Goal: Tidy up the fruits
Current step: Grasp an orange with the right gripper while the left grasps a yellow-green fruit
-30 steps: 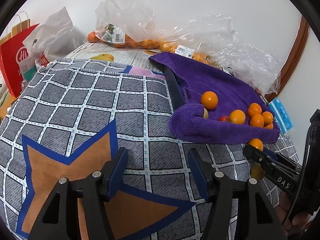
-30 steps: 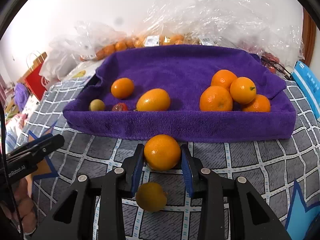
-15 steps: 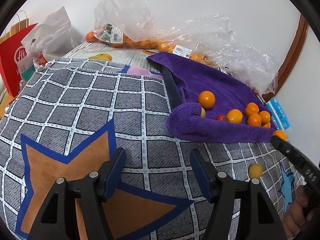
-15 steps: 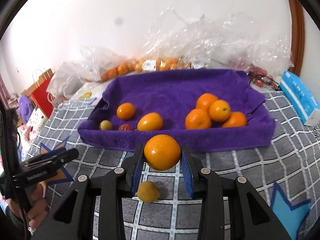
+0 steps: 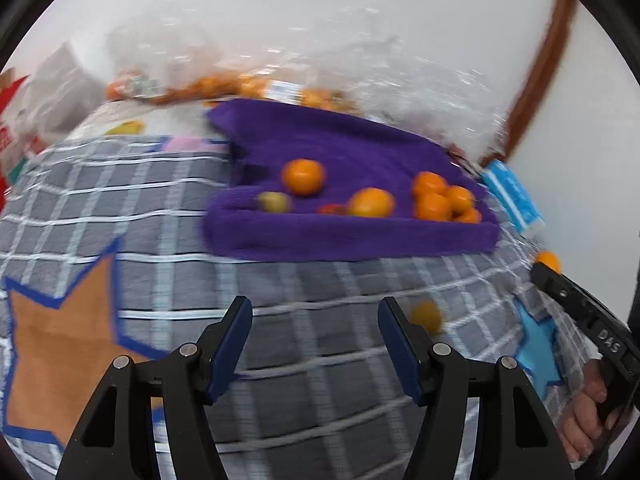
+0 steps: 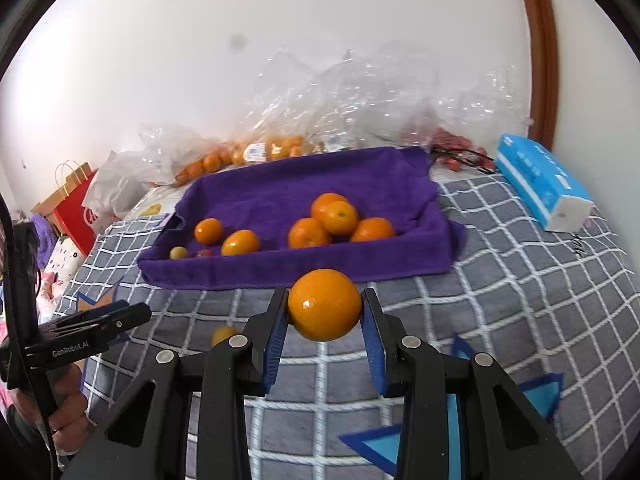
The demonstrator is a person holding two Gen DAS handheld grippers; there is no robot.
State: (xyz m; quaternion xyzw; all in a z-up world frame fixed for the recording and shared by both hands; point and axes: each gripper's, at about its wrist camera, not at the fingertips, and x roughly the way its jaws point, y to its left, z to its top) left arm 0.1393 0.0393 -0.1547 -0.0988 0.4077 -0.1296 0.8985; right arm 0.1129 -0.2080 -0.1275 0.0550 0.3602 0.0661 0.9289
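Note:
My right gripper (image 6: 325, 306) is shut on an orange (image 6: 324, 304) and holds it above the checked blanket, in front of the purple towel tray (image 6: 280, 270). The tray holds several oranges (image 6: 339, 216), a small green fruit (image 6: 178, 253) and a small red one (image 6: 205, 253). A small orange fruit (image 6: 222, 334) lies on the blanket near my left gripper. In the blurred left wrist view my left gripper (image 5: 314, 334) is open and empty, with that fruit (image 5: 426, 316) just right of its right finger. The tray (image 5: 344, 240) lies beyond it, and the held orange (image 5: 548, 261) shows at far right.
Clear plastic bags of oranges (image 6: 276, 148) lie behind the tray against the wall. A blue tissue pack (image 6: 540, 186) lies at the right. A red paper bag (image 6: 76, 196) stands at the far left. The checked blanket (image 6: 520, 280) covers the surface.
My right gripper has lifted the orange higher and pulled back from the tray. My left gripper has swung right, toward the loose fruit; its view is now blurred.

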